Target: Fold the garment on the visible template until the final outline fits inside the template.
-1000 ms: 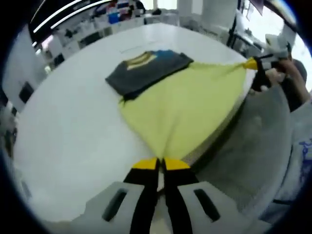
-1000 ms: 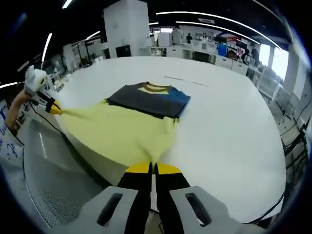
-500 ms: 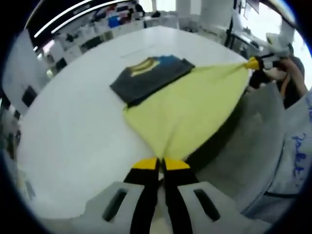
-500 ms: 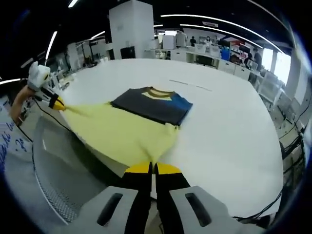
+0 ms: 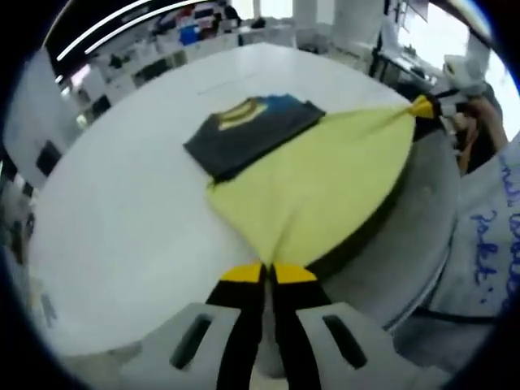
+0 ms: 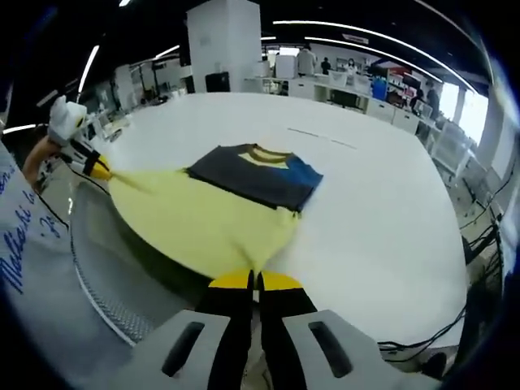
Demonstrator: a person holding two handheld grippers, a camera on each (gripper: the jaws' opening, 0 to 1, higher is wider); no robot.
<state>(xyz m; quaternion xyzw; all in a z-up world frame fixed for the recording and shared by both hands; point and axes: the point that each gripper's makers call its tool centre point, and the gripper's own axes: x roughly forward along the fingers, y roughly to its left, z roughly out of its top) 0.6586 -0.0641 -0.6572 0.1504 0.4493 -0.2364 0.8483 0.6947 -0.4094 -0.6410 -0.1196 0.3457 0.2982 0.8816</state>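
Both my grippers, left [image 5: 267, 273] and right [image 6: 254, 279], stayed clamped on the garment's [image 5: 317, 183] yellow hem, stretched as before beyond the jaws.

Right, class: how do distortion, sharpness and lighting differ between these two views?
Left gripper view: soft and slightly blurred, fisheye bowing the white table edge, window glare top right. Right gripper view: crisper, ceiling strip lights curve into arcs, the yellow garment evenly lit, the scene bulging outward around the right gripper.
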